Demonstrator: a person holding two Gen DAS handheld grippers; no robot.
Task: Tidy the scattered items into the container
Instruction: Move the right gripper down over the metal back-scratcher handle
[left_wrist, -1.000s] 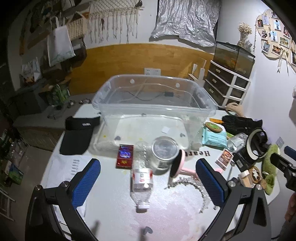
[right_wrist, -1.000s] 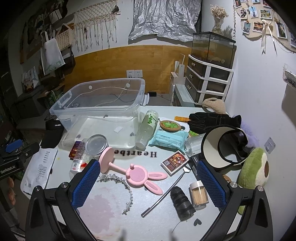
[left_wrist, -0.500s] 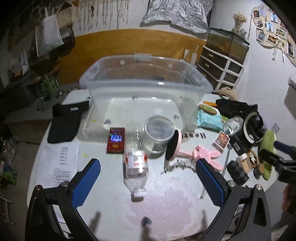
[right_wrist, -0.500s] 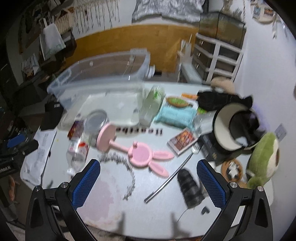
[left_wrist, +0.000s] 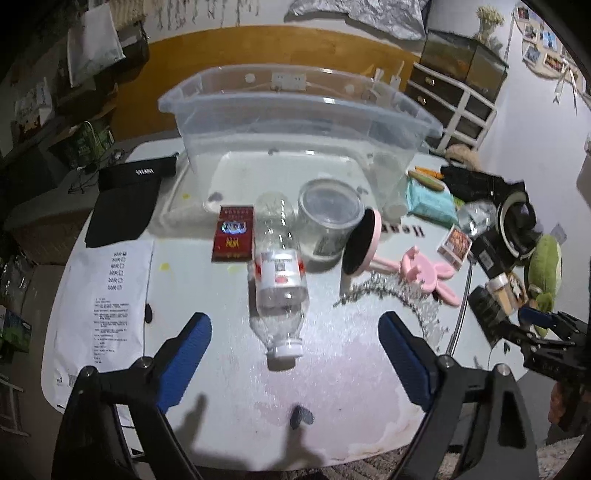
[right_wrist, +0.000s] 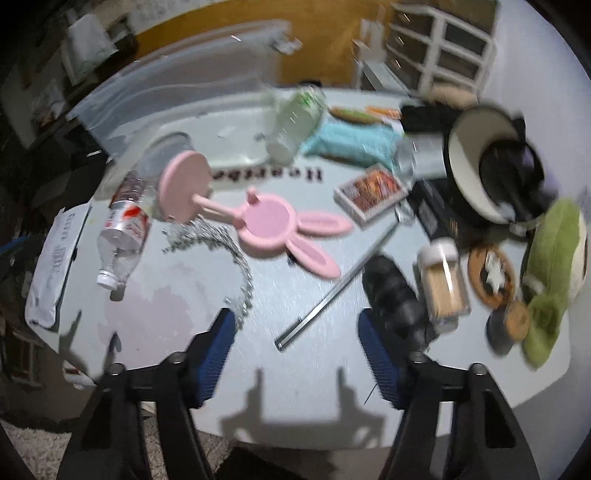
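Note:
A clear plastic bin (left_wrist: 295, 110) stands at the far side of the white table (left_wrist: 351, 387). In front of it lie a water bottle (left_wrist: 280, 288), a red box (left_wrist: 232, 232) and a clear round jar (left_wrist: 328, 218). My left gripper (left_wrist: 293, 325) is open and empty, its fingers straddling the bottle's cap end just above the table. My right gripper (right_wrist: 295, 321) is open and empty over a metal rod (right_wrist: 332, 291), near a pink bunny mirror (right_wrist: 266, 218), a silver tiara (right_wrist: 229, 251) and a black cylinder (right_wrist: 395, 291).
A toothpick jar (right_wrist: 443, 284), card box (right_wrist: 373, 192), teal wipes pack (right_wrist: 354, 140), green bottle (right_wrist: 295, 122), visor (right_wrist: 476, 158) and avocado plush (right_wrist: 554, 251) crowd the right side. A printed sheet (left_wrist: 110, 295) and black pouch (left_wrist: 125, 206) lie left. The right wrist view is motion-blurred.
Both grippers have dropped and tilted toward the table. The left one has closed in on the bottle. The right one's fingers stand closer together than before.

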